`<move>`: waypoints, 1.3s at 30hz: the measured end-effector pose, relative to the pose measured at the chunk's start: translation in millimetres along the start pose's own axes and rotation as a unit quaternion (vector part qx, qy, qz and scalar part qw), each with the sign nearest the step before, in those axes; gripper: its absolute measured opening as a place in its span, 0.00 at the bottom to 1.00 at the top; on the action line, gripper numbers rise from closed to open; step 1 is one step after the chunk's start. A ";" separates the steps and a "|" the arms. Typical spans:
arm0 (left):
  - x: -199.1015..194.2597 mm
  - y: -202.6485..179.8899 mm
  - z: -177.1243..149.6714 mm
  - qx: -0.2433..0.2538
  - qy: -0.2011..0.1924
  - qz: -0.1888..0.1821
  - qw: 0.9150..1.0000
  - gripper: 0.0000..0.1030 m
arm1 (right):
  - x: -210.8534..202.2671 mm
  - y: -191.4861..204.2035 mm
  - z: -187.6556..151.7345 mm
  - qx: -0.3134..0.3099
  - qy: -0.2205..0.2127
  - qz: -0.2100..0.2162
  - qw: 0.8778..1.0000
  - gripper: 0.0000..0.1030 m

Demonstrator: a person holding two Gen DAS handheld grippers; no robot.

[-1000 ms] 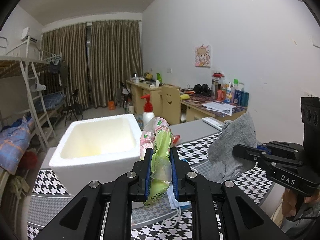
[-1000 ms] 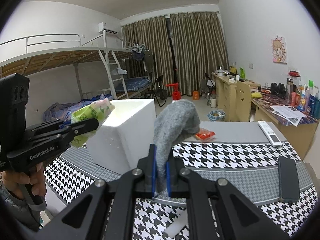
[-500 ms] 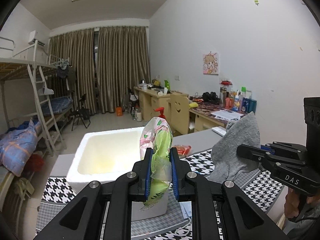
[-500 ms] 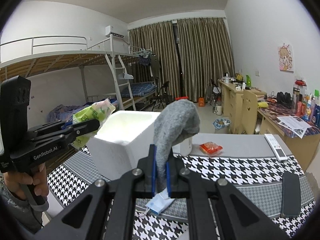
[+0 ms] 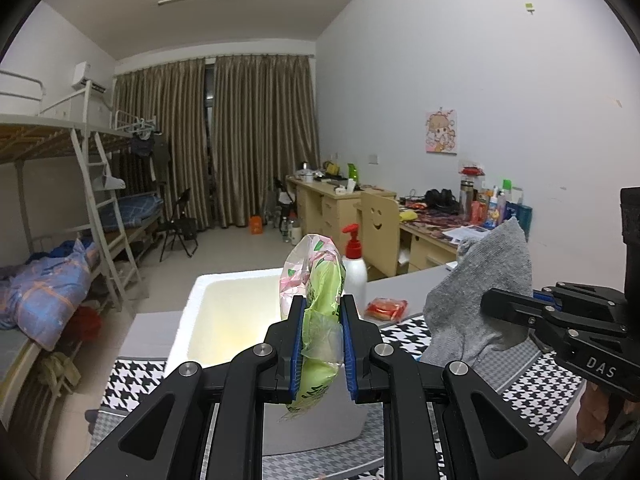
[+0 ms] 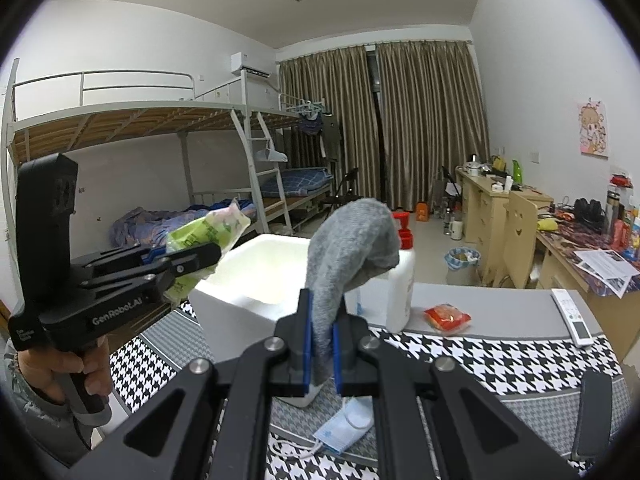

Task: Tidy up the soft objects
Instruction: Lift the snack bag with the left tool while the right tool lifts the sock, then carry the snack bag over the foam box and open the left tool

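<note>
The white foam box [image 5: 224,312] stands open at the top, its hollow unfilled. A green tissue pack [image 5: 318,320] pinched in the left claw [image 5: 320,350] hangs in front of the opening. Just beside the box's far right corner, a white pump bottle [image 6: 400,280] rises above the rim. The right claw [image 6: 320,350] lifts a grey sock [image 6: 348,256] near that side. A blue face mask [image 6: 344,424] lies on the desk [image 6: 500,364] beside the box's near corner; a red packet [image 6: 446,316] and a remote [image 6: 570,316] lie farther right.

At my one o'clock a red-capped pump bottle [image 6: 401,276] stands on the table; a remote [image 6: 571,316] lies at three; curtains [image 6: 384,128] hang at twelve.
</note>
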State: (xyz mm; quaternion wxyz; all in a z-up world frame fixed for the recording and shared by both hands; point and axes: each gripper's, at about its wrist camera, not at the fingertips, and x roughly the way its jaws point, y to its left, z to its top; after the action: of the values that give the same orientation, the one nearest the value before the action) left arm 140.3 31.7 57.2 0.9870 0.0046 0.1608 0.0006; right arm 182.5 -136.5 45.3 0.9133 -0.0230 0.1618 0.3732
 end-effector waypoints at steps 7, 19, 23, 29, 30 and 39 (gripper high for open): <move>11.4 7.7 3.0 -0.004 0.007 0.013 1.000 0.17 | 12.5 6.8 8.1 0.000 0.003 0.009 1.000 0.11; 37.6 21.8 9.7 -0.010 0.025 0.019 0.999 0.17 | 15.6 8.9 11.6 0.002 0.004 0.004 1.000 0.11; 48.1 22.7 12.0 -0.009 0.034 0.024 0.999 0.17 | 16.9 9.2 13.2 0.002 0.005 0.005 1.000 0.11; 64.7 29.7 9.4 -0.020 0.051 0.026 0.998 0.17 | 20.2 10.4 14.9 0.002 0.008 0.000 1.000 0.11; 68.6 31.5 9.2 -0.022 0.055 0.028 0.998 0.17 | 20.1 10.6 15.3 0.002 0.009 -0.001 1.000 0.11; 89.2 40.8 11.6 -0.036 0.077 0.032 0.996 0.29 | 22.9 9.9 17.3 0.003 0.012 -0.008 1.000 0.11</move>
State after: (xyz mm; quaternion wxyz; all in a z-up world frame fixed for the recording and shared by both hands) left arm 228.6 72.6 40.2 0.9707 -0.0259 0.2357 0.0386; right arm 195.7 -111.1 55.3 0.9143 -0.0266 0.1737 0.3649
